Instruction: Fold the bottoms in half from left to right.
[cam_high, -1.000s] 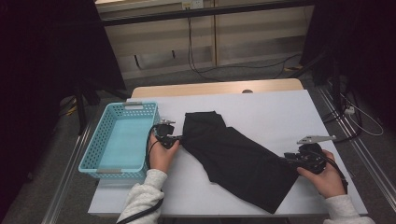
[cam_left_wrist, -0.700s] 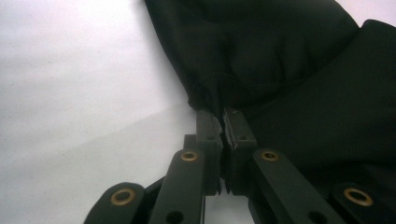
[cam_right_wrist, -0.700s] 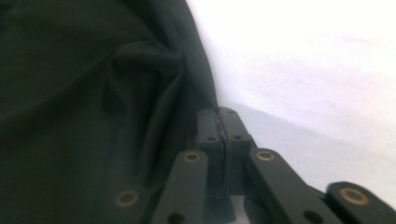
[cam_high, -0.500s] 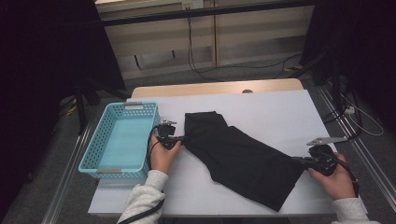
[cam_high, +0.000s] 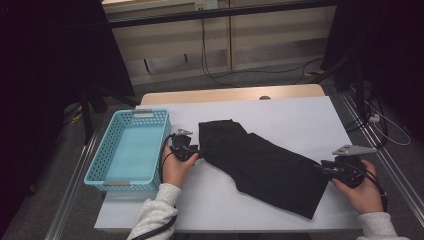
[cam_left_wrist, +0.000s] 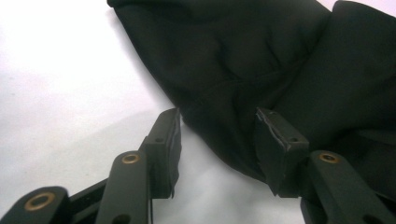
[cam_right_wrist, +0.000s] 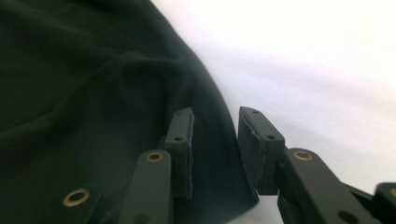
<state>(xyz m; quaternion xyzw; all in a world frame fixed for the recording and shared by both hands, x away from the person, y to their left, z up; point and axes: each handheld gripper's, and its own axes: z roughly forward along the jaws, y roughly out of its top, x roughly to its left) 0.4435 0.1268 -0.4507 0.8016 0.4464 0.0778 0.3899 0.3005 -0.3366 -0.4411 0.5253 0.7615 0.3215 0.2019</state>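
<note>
A: Where is the black garment (cam_high: 262, 164)?

B: It lies spread slantwise across the white table (cam_high: 300, 115), right of the blue basket (cam_high: 131, 150).

A: And the 2 grippers?

B: The left gripper (cam_left_wrist: 217, 135) stands wide open, its jaws straddling the cloth's edge with nothing pinched. The right gripper (cam_right_wrist: 215, 135) is partly open around the far edge; no grip shows there either.

A: So which step?

B: Probably lining up to grab both ends. Next, each must close squarely on fabric, not on the tabletop.
</note>
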